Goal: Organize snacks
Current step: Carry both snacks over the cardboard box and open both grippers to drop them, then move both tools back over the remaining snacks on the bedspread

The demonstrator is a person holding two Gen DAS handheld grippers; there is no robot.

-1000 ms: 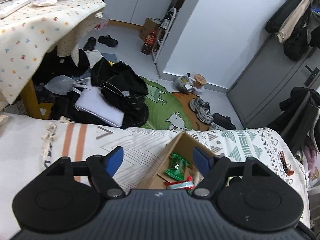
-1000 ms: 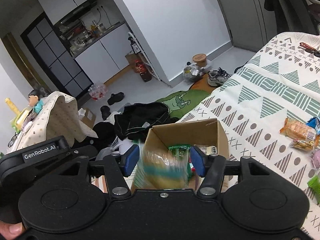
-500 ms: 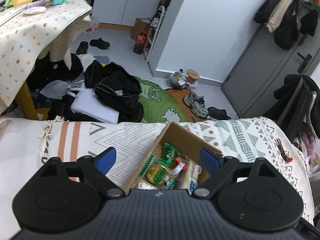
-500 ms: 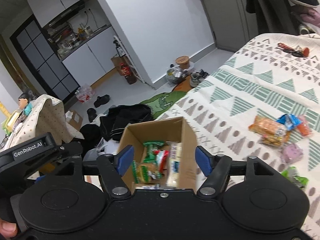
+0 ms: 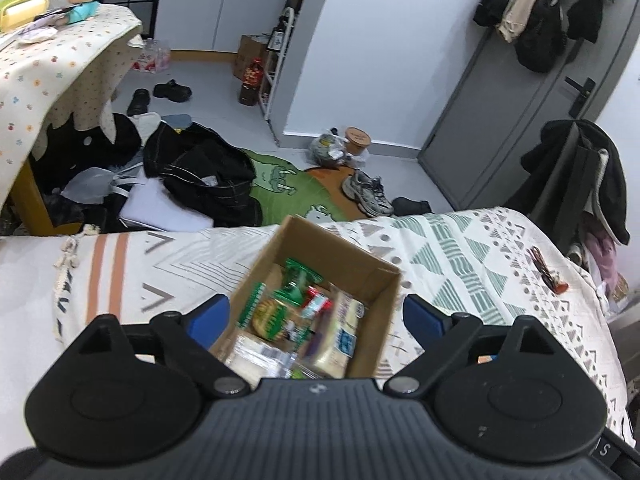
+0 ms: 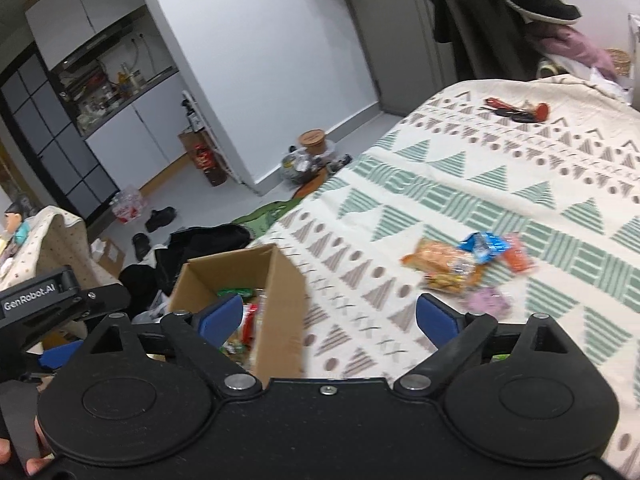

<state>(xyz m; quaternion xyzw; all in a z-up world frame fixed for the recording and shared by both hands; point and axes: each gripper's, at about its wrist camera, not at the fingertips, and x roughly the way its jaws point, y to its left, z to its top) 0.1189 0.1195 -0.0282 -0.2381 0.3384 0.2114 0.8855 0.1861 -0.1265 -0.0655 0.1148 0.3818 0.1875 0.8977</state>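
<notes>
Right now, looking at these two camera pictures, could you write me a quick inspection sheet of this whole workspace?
Surface: patterned bedspread, cream with green triangles.
Job's things: open cardboard box holding several packets; loose snacks in a group on the bedspread to the box's right.
Clutter: small red and black items at the far end of the bedspread.
Grippers: left gripper open over the box, empty; right gripper open, empty.
Cables: nothing seen.
Surroundings: dark clothes, shoes and a green mat on the floor; coats hung on a grey door.
</notes>
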